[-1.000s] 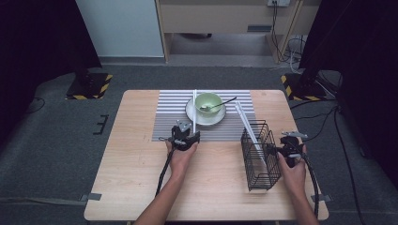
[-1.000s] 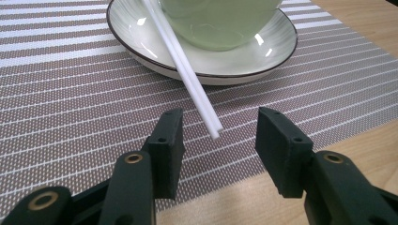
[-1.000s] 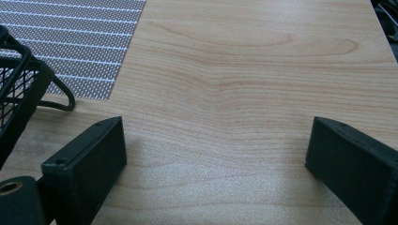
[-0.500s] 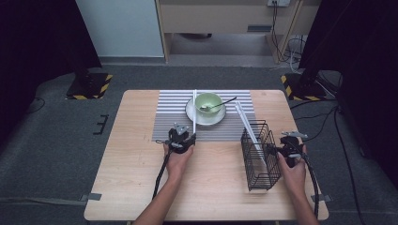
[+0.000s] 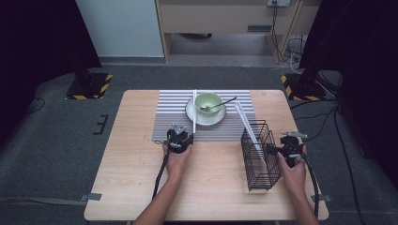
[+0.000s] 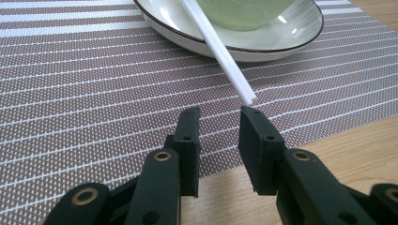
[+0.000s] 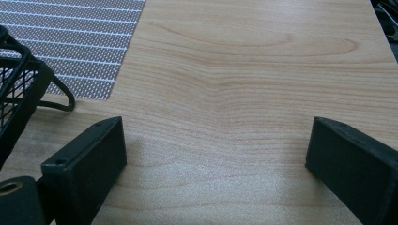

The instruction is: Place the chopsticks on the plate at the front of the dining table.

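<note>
Jaws of our left gripper [image 6: 219, 123] had just been closing, still apart, chopstick [image 6: 220, 51] tip just ahead, ungripped. Right gripper [image 7: 216, 150] sat spread wide over the table [image 7: 244, 70].

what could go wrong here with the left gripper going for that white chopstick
The left gripper has just been closing, yet the white chopstick tip lies just ahead of its pads, so it may shut on nothing. The stick leans on the plate rim; a nudge could roll it off or shift the green bowl.

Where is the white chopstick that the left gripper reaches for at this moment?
In the high view, the white chopstick lies across the left rim of the plate, beside the green bowl; its near end points toward the left gripper on the striped mat.
</note>
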Tool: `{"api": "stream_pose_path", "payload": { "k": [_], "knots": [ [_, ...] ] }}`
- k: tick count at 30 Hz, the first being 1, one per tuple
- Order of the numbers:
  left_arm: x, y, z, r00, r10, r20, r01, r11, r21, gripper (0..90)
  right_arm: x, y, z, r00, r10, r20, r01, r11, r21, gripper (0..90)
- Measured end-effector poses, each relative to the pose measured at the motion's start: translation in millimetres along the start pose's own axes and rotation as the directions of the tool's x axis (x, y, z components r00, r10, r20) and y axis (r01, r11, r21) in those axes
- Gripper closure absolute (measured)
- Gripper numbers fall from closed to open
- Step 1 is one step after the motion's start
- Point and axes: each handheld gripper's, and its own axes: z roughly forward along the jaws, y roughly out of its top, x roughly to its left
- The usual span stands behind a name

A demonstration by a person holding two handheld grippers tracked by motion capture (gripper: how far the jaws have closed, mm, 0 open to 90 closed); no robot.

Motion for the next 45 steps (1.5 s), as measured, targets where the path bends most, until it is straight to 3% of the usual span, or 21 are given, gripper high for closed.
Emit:
{"api": "stream_pose_path", "payload": {
  "k": [19,26,34,37,45],
  "knots": [
    [3.2,0.7,2.1,0.9998,-0.019,0.002,0.019,0.9998,-0.005,66.1,0.0,0.0,0.0,1.0000,0.000,0.000,0.000,1.000,0.000,5.4],
    [4.7,4.3,-4.9,1.0000,0.004,-0.003,-0.004,0.9999,-0.014,62.1,0.0,0.0,0.0,1.0000,0.000,0.000,0.000,1.000,0.000,5.4],
    [13.7,14.5,-18.8,0.9993,0.036,0.013,-0.035,0.9985,-0.043,47.6,0.0,0.0,0.0,1.0000,0.000,0.000,0.000,1.000,0.000,5.4],
    [19.1,21.2,-25.8,0.9970,0.068,0.036,-0.068,0.9976,-0.012,34.4,-0.1,0.0,0.1,1.0000,-0.001,0.001,0.001,1.000,0.000,5.4],
    [32.0,31.4,-50.0,0.9922,0.093,0.084,-0.093,0.9957,0.000,24.6,0.0,0.0,0.0,1.0000,-0.001,0.001,0.001,1.000,0.000,5.4]
  ]
}}
